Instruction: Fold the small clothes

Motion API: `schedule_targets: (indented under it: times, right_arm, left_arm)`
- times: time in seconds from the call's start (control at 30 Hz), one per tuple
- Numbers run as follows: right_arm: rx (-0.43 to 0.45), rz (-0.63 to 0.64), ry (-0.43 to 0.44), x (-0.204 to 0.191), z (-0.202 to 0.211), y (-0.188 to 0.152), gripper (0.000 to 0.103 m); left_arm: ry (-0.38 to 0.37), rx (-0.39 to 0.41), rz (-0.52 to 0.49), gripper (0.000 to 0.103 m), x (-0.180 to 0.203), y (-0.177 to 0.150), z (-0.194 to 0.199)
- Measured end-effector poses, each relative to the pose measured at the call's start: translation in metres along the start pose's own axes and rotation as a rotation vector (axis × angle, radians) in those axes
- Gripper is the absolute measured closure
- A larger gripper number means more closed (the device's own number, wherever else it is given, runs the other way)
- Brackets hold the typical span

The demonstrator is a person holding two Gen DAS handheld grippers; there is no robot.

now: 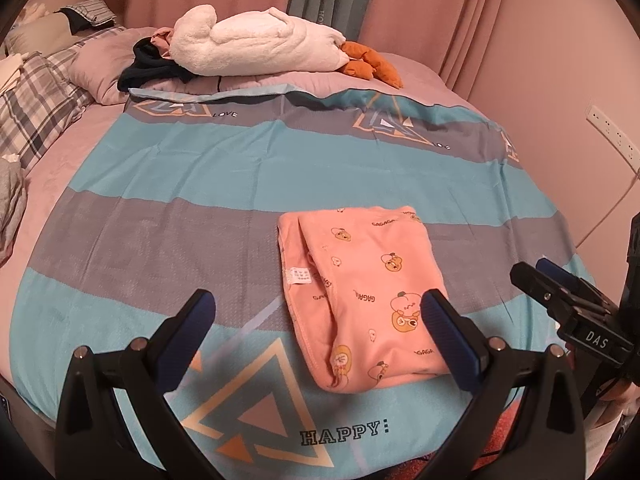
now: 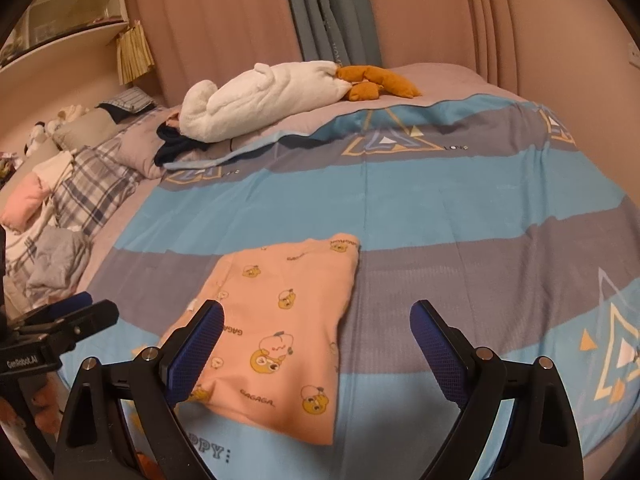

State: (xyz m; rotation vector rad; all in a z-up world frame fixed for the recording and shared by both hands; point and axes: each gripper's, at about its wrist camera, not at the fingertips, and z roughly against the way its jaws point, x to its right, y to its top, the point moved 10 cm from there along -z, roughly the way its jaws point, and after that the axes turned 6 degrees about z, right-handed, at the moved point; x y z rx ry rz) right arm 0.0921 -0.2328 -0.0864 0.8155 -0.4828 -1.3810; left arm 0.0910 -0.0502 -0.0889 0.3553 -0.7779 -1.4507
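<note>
- A folded pink cartoon-print garment [image 1: 356, 296] lies flat on the striped bedspread [image 1: 160, 168], lower centre of frame, long axis running away from the viewer.
- Left tongs [image 1: 318, 308] and right tongs [image 2: 316, 316] hang wide, empty, above its near end.

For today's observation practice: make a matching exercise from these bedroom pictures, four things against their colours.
Things:
1. folded baby garment
2. plush goose
3. pillow
4. curtain

Colours:
A. grey and white checks
B. plain pink
C. white with orange feet
D. peach with cartoon prints

Pairs: 1-D, 2-C, 3-A, 4-B
</note>
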Motion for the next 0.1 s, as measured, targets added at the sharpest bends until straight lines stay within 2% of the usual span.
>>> schedule_targets:
  times: [0.1]
  right_arm:
    - [-0.007,-0.003,-0.003,-0.0010,0.0008,-0.0038,0.009]
  left_arm:
    - [0.001,0.000,-0.003,0.000,-0.0005,-0.0005,0.0016]
